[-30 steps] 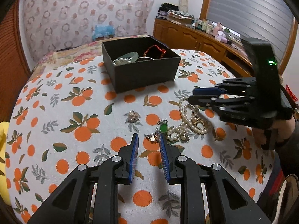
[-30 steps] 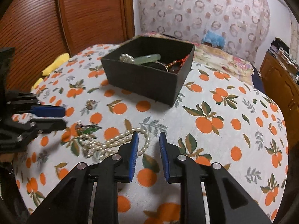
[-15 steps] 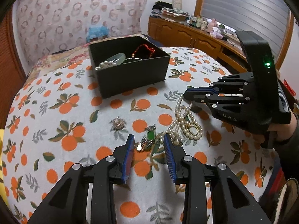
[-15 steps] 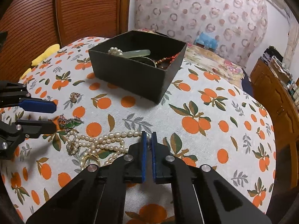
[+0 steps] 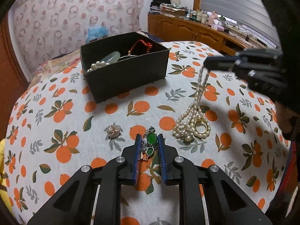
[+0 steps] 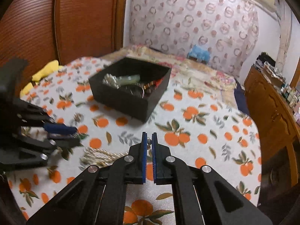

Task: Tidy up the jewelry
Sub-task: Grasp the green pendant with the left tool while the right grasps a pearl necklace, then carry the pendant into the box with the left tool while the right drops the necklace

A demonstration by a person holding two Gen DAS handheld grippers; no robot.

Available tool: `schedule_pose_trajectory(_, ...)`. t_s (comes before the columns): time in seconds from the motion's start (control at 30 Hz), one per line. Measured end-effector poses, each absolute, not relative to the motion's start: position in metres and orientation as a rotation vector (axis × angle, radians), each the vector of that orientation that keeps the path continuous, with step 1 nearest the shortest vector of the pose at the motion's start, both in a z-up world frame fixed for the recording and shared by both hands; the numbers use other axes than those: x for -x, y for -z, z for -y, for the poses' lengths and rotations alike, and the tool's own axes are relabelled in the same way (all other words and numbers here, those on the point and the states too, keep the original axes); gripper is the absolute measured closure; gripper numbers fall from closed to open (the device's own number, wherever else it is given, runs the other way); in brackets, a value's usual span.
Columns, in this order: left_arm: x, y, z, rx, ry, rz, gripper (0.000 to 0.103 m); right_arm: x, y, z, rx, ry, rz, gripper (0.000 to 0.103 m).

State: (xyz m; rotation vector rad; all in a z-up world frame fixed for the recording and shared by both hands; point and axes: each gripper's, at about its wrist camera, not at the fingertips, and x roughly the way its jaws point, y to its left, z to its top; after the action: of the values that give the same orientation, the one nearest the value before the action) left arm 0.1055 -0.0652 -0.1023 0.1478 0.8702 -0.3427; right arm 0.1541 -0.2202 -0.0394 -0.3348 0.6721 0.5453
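on the left of the orange-print cloth (image 5: 46, 101) a small flower brooch (image 5: 112, 131) lies by itself, apart from everything else. behind it, farther back, the black box (image 5: 129, 75) stands open-topped with a pearl piece, a pale green piece and a red cord already inside. my left gripper (image 5: 148, 140) points down at the green-stone piece (image 5: 150, 139); its blue pads sit on either side of the stones and are closing in, the piece between them on the cloth, but i can't see the pads pressing it yet. just to the right, the pearl necklace (image 5: 191, 120) lies in a heap with a gold ring (image 5: 201, 126) resting on it, and one doubled strand runs up off the cloth to my right gripper (image 5: 206, 64). that gripper is clamped tight on the strand's top end, holding it taut above the heap, with a bead showing between its pads (image 6: 144, 146) in its own view. wooden drawers (image 5: 187, 30) line the far right wall.
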Motion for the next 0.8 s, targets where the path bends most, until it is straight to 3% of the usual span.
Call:
schedule_pose_trajectory(0.1,-0.104,0.100,0.064,-0.142,0.336,-0.854,0.097,-0.146,0.021,0.217,0.334,-0.564,-0.628,0.098)
schedule_pose_trajectory(0.47,-0.101,0.092,0.055,-0.114,0.338,-0.836,0.097,-0.127,-0.026,0.210,0.331,-0.584,-0.522,0.098)
schedule_pose_trajectory(0.8,-0.092,0.050,0.049,-0.087,0.349,-0.745,0.097,-0.125,-0.065,0.211,0.335,-0.569,-0.446,0.098)
